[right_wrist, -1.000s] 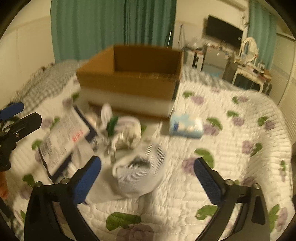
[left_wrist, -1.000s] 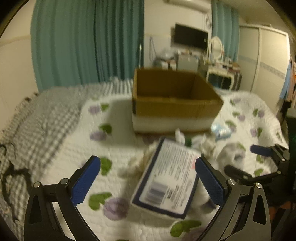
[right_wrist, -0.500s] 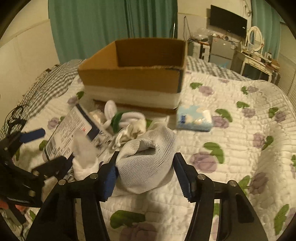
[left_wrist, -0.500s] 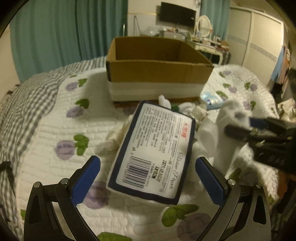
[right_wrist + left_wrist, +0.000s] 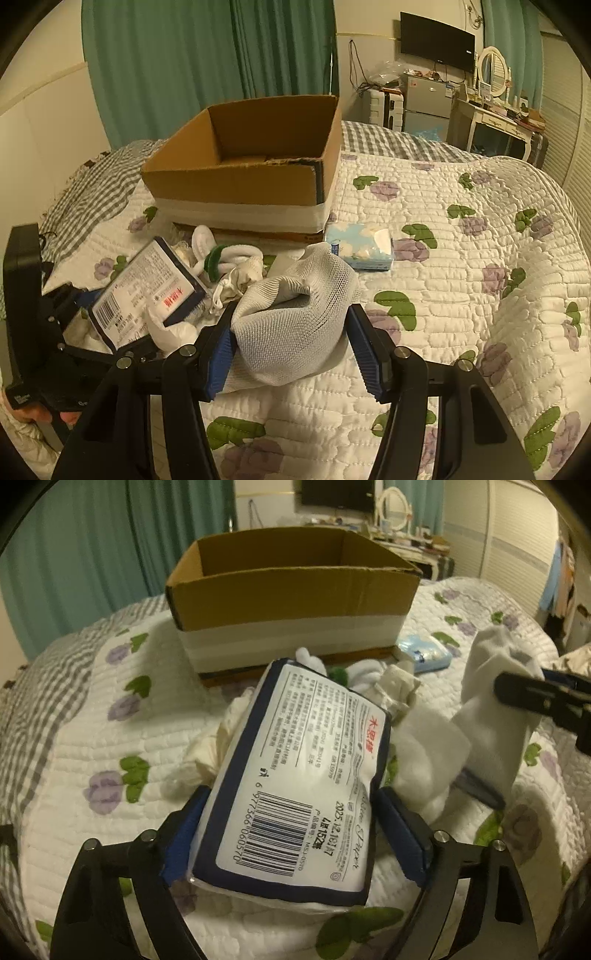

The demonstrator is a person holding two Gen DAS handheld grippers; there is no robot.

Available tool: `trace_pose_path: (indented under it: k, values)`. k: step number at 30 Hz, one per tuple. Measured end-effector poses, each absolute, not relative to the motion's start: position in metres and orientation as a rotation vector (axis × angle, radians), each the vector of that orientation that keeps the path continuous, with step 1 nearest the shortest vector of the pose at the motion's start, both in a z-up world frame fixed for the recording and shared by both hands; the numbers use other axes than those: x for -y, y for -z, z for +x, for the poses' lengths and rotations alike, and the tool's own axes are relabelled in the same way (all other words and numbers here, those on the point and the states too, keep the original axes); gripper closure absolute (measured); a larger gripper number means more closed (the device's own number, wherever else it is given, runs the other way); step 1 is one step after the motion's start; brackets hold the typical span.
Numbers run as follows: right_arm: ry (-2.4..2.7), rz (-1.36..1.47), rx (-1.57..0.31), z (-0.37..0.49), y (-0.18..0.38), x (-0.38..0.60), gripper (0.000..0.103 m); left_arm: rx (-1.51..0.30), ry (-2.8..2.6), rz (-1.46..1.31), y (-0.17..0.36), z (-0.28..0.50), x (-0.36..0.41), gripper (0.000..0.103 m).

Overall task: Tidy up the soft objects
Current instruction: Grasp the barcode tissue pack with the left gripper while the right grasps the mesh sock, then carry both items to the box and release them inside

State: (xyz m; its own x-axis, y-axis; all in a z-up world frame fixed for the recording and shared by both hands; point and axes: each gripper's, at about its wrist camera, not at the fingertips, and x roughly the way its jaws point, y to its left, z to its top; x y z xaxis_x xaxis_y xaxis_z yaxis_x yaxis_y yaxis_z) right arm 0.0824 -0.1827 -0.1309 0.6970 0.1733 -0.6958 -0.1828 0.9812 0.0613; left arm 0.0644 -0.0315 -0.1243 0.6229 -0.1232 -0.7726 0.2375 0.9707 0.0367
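A dark-blue-edged tissue pack (image 5: 299, 775) with a white barcode label lies tilted on a heap of white cloths. My left gripper (image 5: 295, 794) straddles its near end; the jaws are closing and both blue pads meet the pack's sides. The same pack (image 5: 147, 291) shows at the left of the right wrist view. My right gripper (image 5: 291, 310) is shut on a white mesh cloth bundle (image 5: 295, 325), held just above the quilt. In the left wrist view that bundle (image 5: 495, 709) hangs at the right. Behind stands the open cardboard box (image 5: 291, 590).
The cardboard box (image 5: 229, 184) looks bare inside. A small light-blue tissue packet (image 5: 364, 247) lies by its front right corner. Rolled socks (image 5: 229, 258) sit between box and pack. The flowered quilt (image 5: 461, 277) spreads out to the right. A hand (image 5: 37, 413) holds the left tool.
My left gripper came down over the tissue pack and its jaws drew in against the sides. My right gripper shut on the mesh bundle and raised it slightly toward the box.
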Motion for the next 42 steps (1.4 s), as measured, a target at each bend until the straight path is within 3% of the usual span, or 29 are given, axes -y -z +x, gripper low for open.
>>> trace_pose_path:
  k: [5, 24, 34, 42]
  values:
    - [-0.191, 0.004, -0.747, 0.077, 0.122, 0.19, 0.045, -0.881, 0.186, 0.129, 0.115, 0.061, 0.029, 0.026]
    - [-0.212, -0.032, -0.557, 0.019, 0.047, 0.189, 0.046, -0.659, 0.131, 0.057, 0.0, 0.016, 0.014, 0.026]
    - [-0.286, -0.086, -0.453, 0.053, -0.015, 0.185, 0.046, -0.56, 0.127, 0.007, -0.057, 0.074, 0.019, 0.026]
    - [-0.321, -0.109, -0.45, 0.151, -0.028, 0.175, 0.046, -0.609, 0.071, 0.015, -0.038, 0.151, 0.022, 0.026]
